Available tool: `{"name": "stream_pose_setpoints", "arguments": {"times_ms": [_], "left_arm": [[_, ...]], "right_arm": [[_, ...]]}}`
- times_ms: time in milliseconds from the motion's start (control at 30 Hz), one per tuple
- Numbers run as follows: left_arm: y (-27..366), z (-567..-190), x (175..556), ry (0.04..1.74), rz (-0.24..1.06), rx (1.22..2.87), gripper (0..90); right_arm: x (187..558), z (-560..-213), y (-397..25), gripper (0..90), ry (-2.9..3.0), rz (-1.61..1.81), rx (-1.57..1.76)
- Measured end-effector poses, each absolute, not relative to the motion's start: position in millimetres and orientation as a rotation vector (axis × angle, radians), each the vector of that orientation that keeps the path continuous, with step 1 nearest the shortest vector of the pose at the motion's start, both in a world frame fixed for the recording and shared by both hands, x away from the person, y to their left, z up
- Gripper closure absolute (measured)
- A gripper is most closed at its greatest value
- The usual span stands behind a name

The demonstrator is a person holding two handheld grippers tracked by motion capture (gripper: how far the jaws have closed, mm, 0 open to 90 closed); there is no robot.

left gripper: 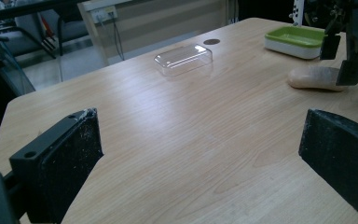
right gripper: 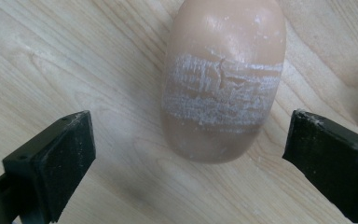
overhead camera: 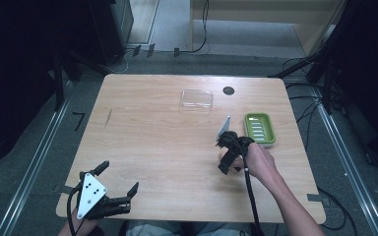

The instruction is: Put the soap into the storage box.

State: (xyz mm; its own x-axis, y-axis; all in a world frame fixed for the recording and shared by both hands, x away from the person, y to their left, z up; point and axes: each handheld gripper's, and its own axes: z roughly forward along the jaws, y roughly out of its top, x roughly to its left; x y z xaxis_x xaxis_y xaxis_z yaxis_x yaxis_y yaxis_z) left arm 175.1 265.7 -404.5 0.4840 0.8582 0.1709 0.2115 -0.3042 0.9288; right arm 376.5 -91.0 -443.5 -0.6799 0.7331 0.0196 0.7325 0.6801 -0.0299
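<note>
The smooth, peach-coloured oval bar of soap (right gripper: 223, 79) lies flat on the pale wood-grain tabletop (overhead camera: 157, 147), a little toward the person from the green rectangular plastic soap dish (overhead camera: 259, 128) with its white base. The right tool (right gripper: 189, 154) hangs directly over the bar with its two black jaws spread wide, one to either side and touching nothing, which reads as lining up to close across the bar's width. A whitish, scuffed band crosses the soap's middle, probably where jaws have pressed it, so the grip looks aimed at that same waist. The dish sits close by, likely as the place the bar belongs, while the clear rectangular plastic lid (overhead camera: 197, 99) lies farther back on the tabletop, apart from both. The left tool (overhead camera: 118, 188) rests near the tabletop's near-left corner, jaws also apart and holding nothing, kept well clear of the work. The right gripper view gives the scuffing and the gap around the bar; the left gripper view shows the soap from the side, low and rounded on the wood, with the right tool above it; the high view gives the whole layout.
</note>
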Motion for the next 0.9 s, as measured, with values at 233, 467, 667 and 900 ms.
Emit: {"name": "stream_pose_setpoints", "arguments": {"times_ms": [233, 467, 667, 900], "left_arm": [[266, -404, 175, 0.905, 0.863, 1.788, 0.0], [266, -404, 175, 0.904, 0.864, 1.788, 0.0], [266, -404, 174, 0.904, 0.863, 1.787, 0.0], [266, -404, 174, 0.904, 0.865, 1.786, 0.0]], "right_arm": [[381, -449, -91, 1.8, -2.845, 0.034, -1.254], [388, -458, -91, 1.8, -2.824, 0.04, -1.274], [391, -464, -91, 1.8, -2.821, 0.044, -1.284], [393, -472, -91, 1.8, -2.819, 0.057, -1.291]]}}
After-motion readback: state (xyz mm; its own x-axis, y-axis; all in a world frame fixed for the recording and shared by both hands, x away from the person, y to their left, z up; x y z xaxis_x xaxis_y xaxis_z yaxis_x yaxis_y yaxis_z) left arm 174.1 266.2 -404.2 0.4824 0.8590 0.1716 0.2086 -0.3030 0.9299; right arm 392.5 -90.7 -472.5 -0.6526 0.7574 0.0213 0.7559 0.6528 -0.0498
